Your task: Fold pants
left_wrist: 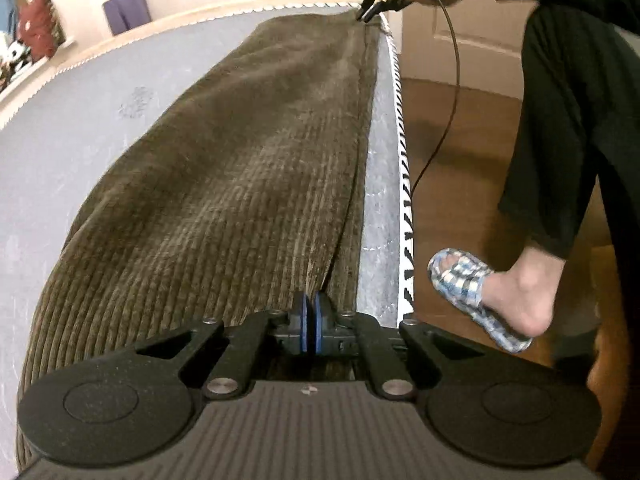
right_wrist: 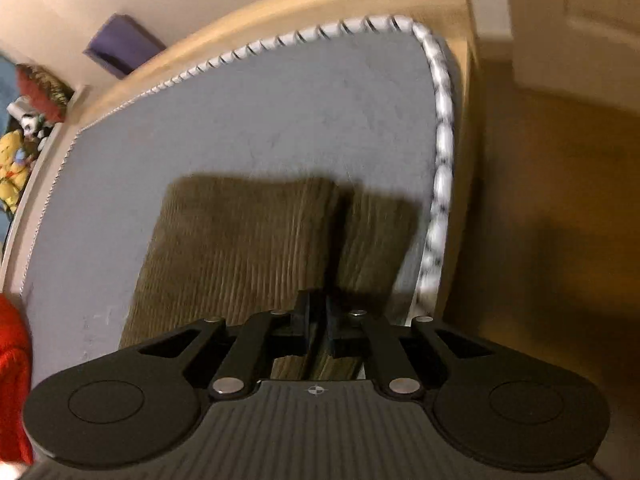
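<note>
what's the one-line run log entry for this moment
step: fold pants | left gripper: shut on pants | right gripper: shut on pants, far end | pants: flat along mattress edge

You see olive-brown ribbed corduroy pants [left_wrist: 248, 168] on a grey mattress [left_wrist: 80, 152] (white, black-flecked piping), blue-white checked slipper [left_wrist: 468, 284].
</note>
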Available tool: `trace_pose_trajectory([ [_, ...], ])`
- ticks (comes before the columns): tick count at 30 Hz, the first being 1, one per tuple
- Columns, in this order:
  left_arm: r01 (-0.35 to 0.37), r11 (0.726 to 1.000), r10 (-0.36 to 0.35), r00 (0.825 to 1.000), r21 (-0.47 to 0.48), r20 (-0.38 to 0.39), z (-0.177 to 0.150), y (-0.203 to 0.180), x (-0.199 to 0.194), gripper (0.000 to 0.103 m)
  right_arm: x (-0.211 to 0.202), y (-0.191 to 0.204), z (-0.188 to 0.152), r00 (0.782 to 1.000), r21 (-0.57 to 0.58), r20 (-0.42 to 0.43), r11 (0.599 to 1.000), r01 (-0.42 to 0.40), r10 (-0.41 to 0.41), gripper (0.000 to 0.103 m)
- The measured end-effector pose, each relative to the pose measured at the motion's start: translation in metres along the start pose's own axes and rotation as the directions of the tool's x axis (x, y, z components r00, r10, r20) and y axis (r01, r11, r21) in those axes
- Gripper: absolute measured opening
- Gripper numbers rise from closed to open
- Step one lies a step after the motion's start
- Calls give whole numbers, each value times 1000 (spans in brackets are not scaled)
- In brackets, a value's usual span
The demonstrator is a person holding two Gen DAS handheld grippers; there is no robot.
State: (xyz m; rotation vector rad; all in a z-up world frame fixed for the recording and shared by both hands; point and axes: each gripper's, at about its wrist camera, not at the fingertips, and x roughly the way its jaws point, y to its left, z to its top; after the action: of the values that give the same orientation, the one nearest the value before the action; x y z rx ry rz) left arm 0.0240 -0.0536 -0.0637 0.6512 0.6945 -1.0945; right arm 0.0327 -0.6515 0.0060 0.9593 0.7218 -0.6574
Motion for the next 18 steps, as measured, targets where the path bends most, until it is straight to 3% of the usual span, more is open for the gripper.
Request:
trace_pose_trajectory([
  [1, 10, 1000, -10, 1000, -14, 2, -1, 5, -3, 4, -1, 0, 5, 999, -14, 12, 999, -39, 39, 20],
  [2, 15, 1000, -15, 1000, -18, 2, -2, 7, -5, 3, 0, -2, 11, 997, -6, 17, 997, -72, 72, 34],
  [4, 19, 1000, -19, 1000, -20, -9, -6, 6, -8, 0, 8, -9, 15, 997, 20, 11, 997, -78, 78, 39],
  [7, 27, 999, -28, 999, -19, -30, -11, 2, -9, 0, 27, -10, 17, 998, 11, -23, 999, -51, 52, 31],
  [8, 18, 1000, -18, 999, -18, -39, -14, -2, -12, 0, 30, -7, 18, 999, 0, -13, 999, -35, 35, 17],
  [9, 10, 1000, -11, 999, -20, -45, -15, -2, -10, 0, 31, -3, 18, 999, -13, -9, 999, -32, 31, 12],
  [12, 9, 999, -11, 999, -43, -43, -18, 1, -13, 0, 17, 1, 13, 998, 2, 60, 1000, -19, 19, 8],
  [15, 24, 997, -29, 998, -73, -63, -23, 6, -17, 0, -21, 12, 8, 982, 14, 189, 1000, 8, -10, 8],
  [17, 59, 993, -69, 993, -107, -100, -31, 13, -20, 0, -29, 14, 3, 968, -4, 232, 995, 98, -95, 8],
  [18, 70, 990, -83, 991, -121, -106, -34, 15, -22, 0, -19, 10, 1, 968, 9, 190, 987, 163, -162, 10],
])
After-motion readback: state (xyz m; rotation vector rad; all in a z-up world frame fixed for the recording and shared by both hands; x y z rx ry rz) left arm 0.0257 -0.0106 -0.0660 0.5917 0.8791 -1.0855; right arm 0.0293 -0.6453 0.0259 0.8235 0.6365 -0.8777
